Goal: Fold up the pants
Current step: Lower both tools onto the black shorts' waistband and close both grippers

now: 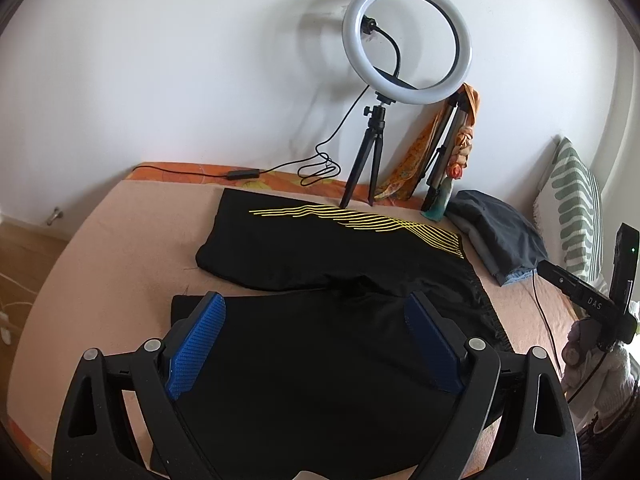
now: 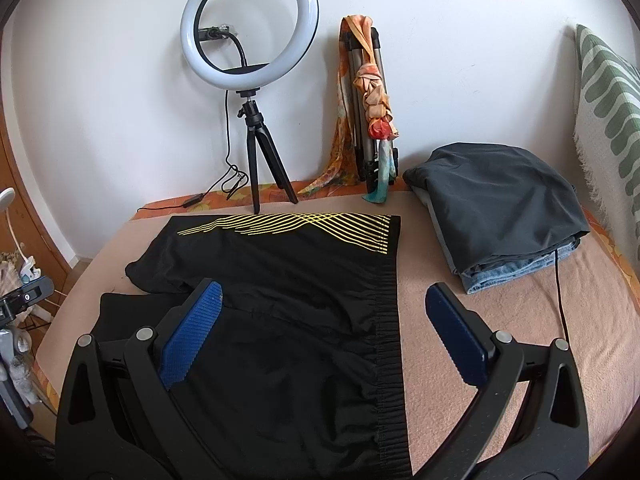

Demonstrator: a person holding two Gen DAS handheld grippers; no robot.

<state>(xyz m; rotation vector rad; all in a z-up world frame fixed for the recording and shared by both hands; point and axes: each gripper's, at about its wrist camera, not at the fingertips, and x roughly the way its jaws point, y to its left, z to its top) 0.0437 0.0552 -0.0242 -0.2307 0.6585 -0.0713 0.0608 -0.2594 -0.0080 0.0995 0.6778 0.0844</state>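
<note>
Black shorts with yellow wavy lines (image 1: 320,256) lie flat on the peach bed cover (image 1: 100,248), both legs pointing left and the elastic waistband on the right. My left gripper (image 1: 316,312) is open and empty, hovering over the near leg. In the right wrist view the shorts (image 2: 288,264) fill the centre, waistband (image 2: 388,320) running toward me. My right gripper (image 2: 324,300) is open and empty above the waistband area, one finger over the fabric, the other over the bare cover (image 2: 520,320).
A ring light on a small tripod (image 2: 250,40) stands at the bed's far edge with its cable. A folded tripod wrapped in an orange scarf (image 2: 368,92) leans on the wall. A pile of folded clothes (image 2: 500,200) sits at right, beside a green-patterned pillow (image 2: 608,92).
</note>
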